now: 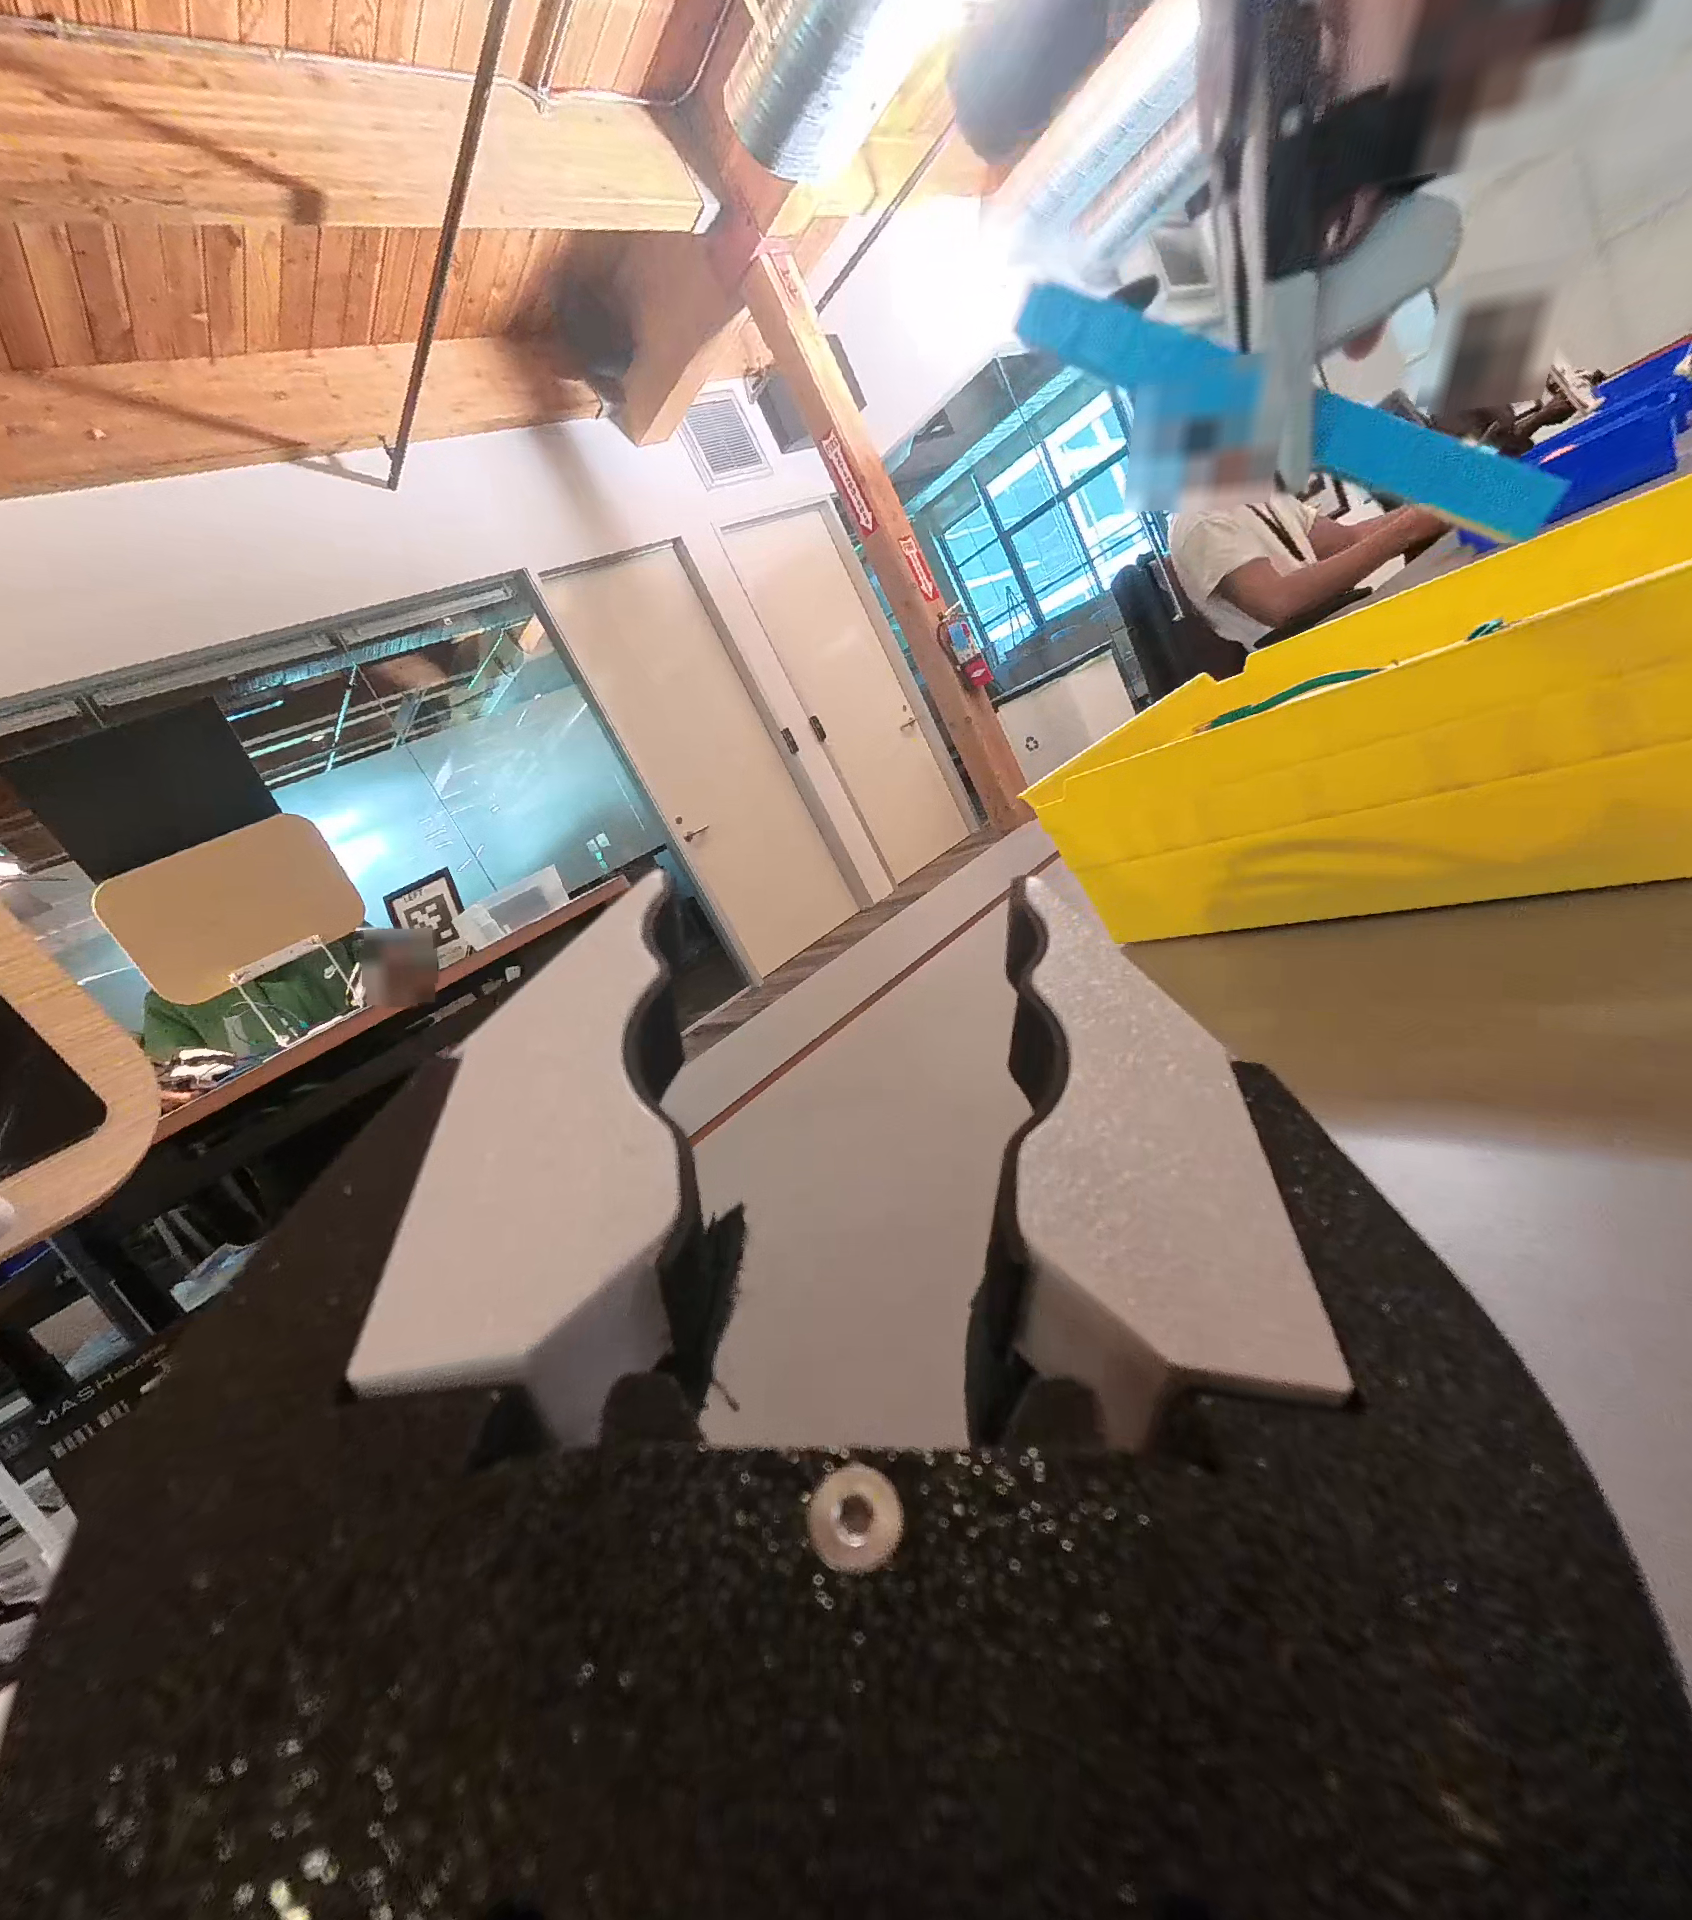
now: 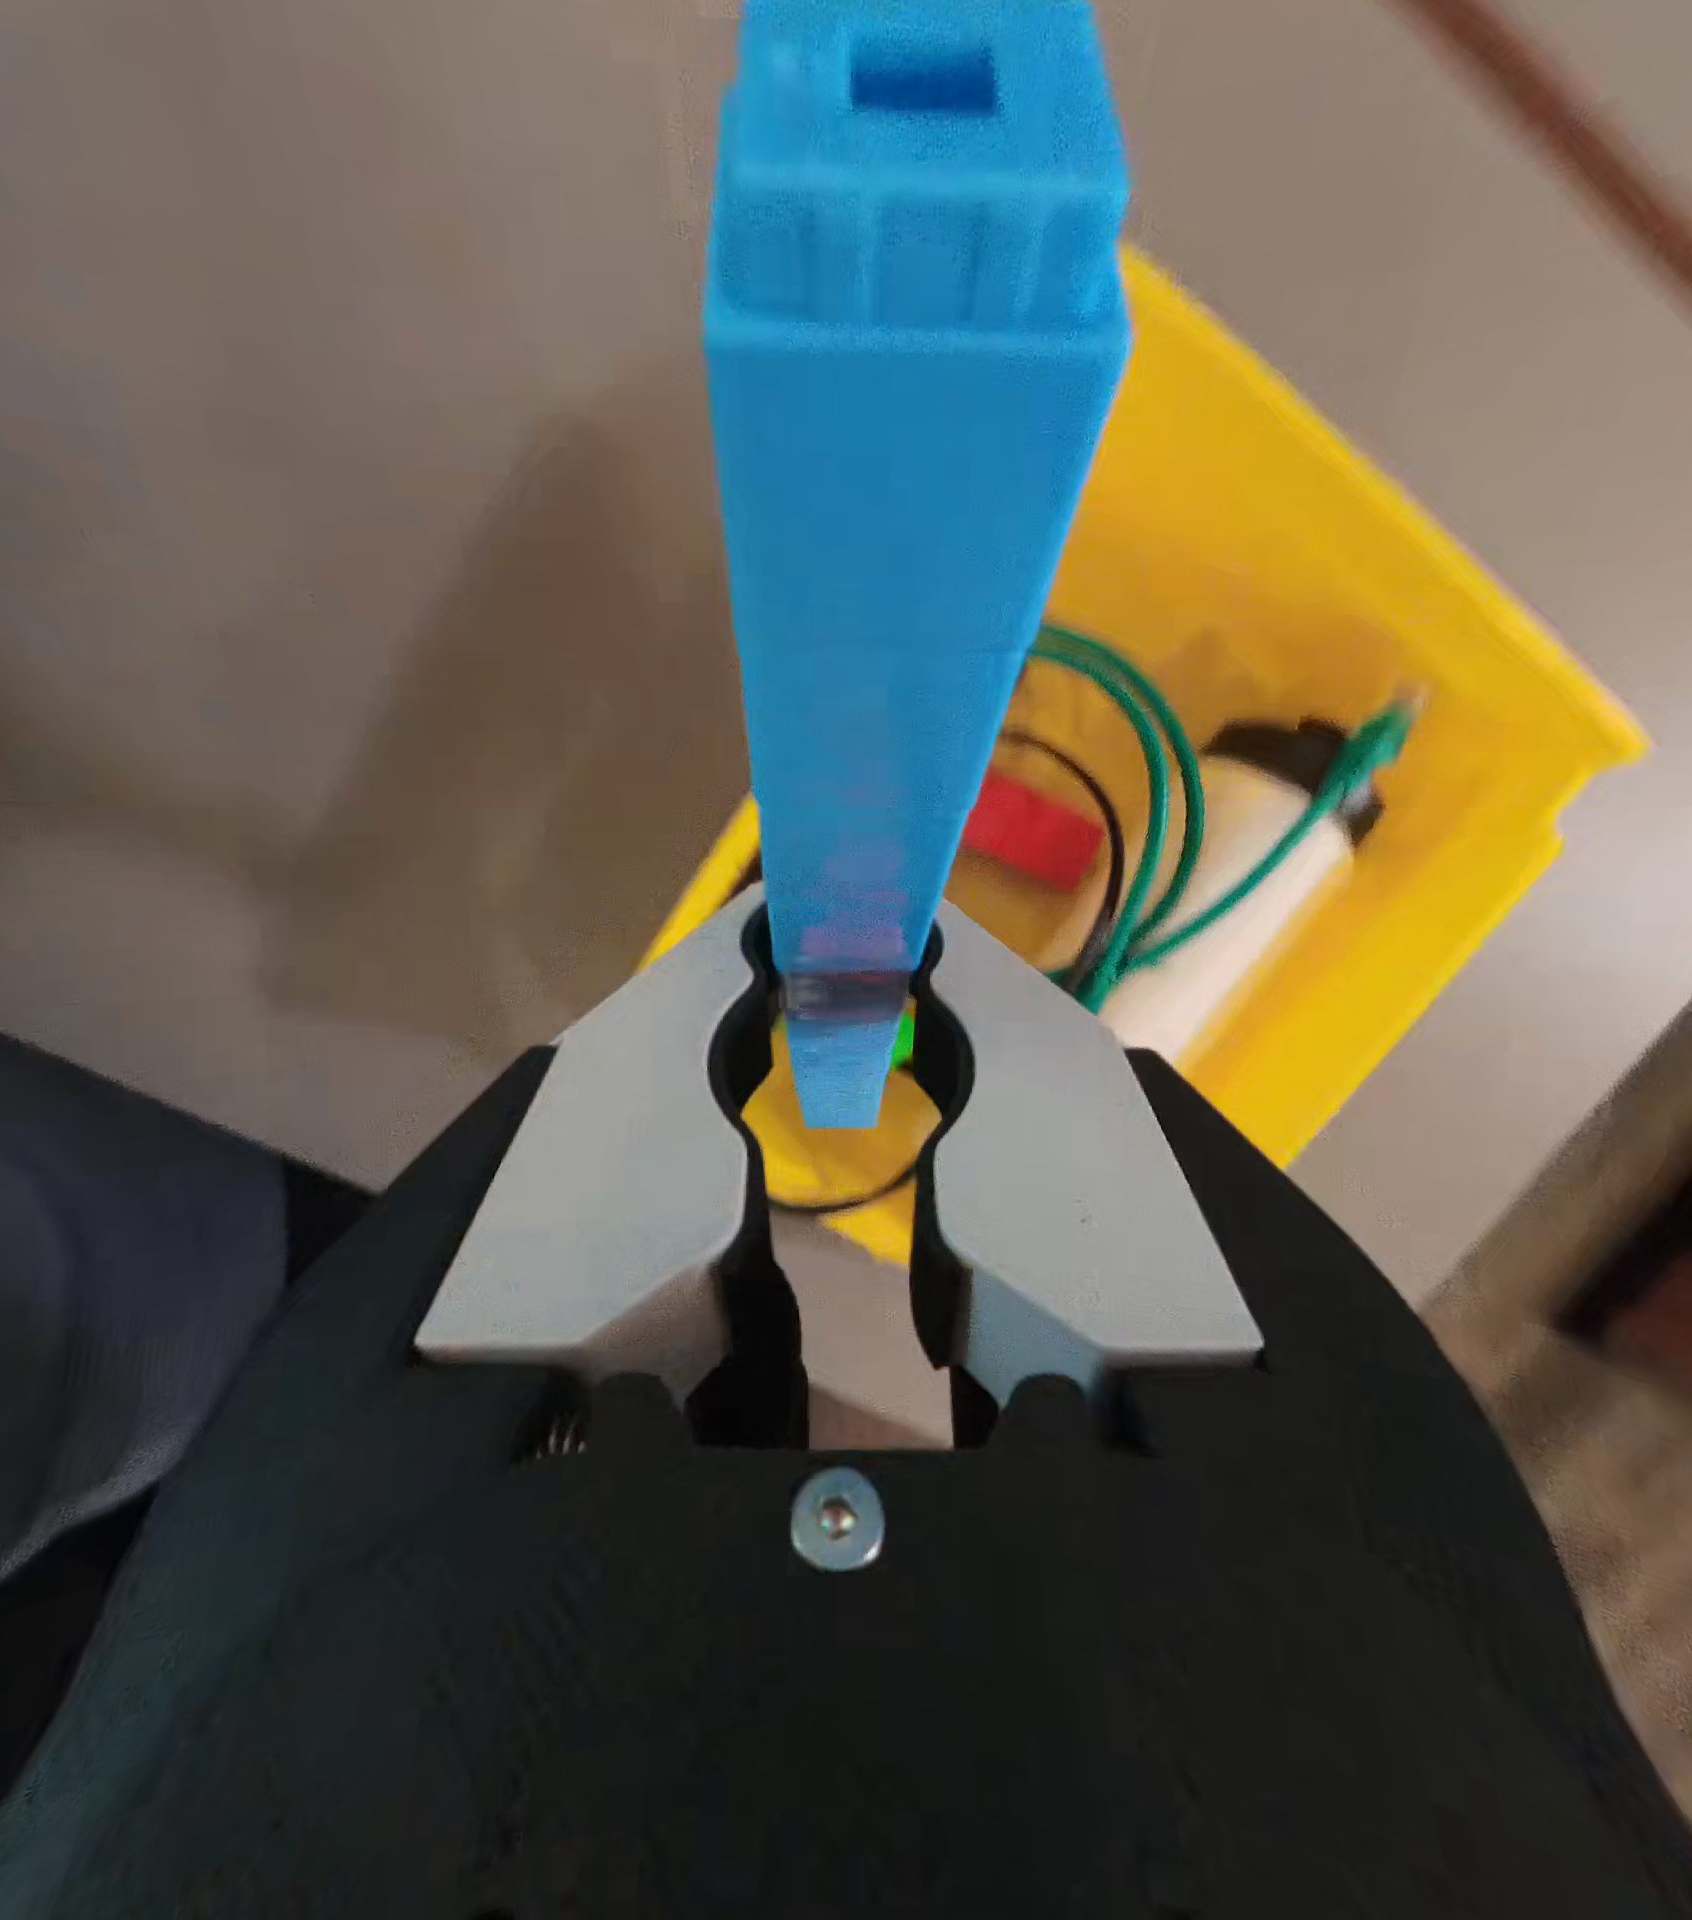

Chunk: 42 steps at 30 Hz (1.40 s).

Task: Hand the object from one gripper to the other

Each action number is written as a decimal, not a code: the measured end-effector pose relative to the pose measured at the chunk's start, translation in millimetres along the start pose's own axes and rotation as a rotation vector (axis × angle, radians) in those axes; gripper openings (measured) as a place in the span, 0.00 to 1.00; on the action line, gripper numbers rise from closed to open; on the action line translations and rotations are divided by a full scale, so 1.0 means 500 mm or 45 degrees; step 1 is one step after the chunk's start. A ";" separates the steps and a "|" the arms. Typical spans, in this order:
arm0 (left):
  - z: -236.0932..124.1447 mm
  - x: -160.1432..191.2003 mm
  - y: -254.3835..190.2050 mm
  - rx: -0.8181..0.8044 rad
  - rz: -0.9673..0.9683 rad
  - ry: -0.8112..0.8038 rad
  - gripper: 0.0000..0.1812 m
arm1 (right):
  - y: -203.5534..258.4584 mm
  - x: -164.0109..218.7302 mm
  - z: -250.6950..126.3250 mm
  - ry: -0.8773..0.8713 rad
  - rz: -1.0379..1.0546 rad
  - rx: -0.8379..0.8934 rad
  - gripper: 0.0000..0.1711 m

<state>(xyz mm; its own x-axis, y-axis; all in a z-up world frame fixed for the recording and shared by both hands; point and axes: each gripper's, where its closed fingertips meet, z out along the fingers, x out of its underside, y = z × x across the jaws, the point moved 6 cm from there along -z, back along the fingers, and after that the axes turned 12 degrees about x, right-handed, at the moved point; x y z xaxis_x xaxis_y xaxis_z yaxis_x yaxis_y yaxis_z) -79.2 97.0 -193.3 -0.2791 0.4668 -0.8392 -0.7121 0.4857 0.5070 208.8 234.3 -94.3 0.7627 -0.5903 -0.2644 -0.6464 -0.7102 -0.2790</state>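
Note:
A long blue plastic bar (image 2: 909, 499) stands out forward from my right gripper (image 2: 842, 971), whose grey fingers are shut on its narrow end. In the left wrist view the same blue bar (image 1: 1382, 442) hangs in the air at the upper right, held near its middle by the right gripper (image 1: 1283, 416), which is blurred. My left gripper (image 1: 837, 904) is open and empty, low over the grey table (image 1: 1548, 1247), well below and to the left of the bar.
A yellow bin (image 1: 1424, 769) sits on the table to the right of my left gripper. In the right wrist view the bin (image 2: 1341, 582) lies below the bar and holds green wire (image 2: 1174, 800), a red piece (image 2: 1034, 836) and a white cylinder (image 2: 1226, 935). People sit at desks behind. About 25 cm separates my left fingertips from my right.

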 end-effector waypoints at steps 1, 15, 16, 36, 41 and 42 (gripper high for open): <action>0.000 0.001 0.001 -0.002 -0.006 0.002 0.33 | -0.009 0.010 0.018 0.110 0.005 -0.003 0.12; -0.002 0.006 0.006 -0.012 -0.048 0.013 0.32 | 0.065 -0.096 0.024 -0.335 0.079 0.064 0.37; -0.002 0.006 0.006 -0.014 -0.051 0.013 0.32 | 0.102 -0.124 0.011 -0.514 0.055 0.029 0.37; -0.041 -0.056 0.085 -0.057 -0.187 0.140 0.27 | 0.370 -0.236 0.205 -1.973 0.251 0.142 0.12; -0.229 -0.104 0.229 -0.390 -0.372 0.597 0.26 | 0.393 -0.244 0.208 -1.963 0.123 0.209 0.11; -0.279 -0.079 0.253 -0.455 -0.476 0.803 0.28 | 0.395 -0.246 0.208 -1.959 0.111 0.218 0.11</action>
<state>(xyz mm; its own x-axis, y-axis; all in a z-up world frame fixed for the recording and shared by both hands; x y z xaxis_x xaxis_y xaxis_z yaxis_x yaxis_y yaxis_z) -248.0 36.7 -123.5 -0.2167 -0.2351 -0.9475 -0.9628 0.2120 0.1676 -15.3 206.6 -213.1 0.0345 0.4001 -0.9158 -0.7627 -0.5816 -0.2828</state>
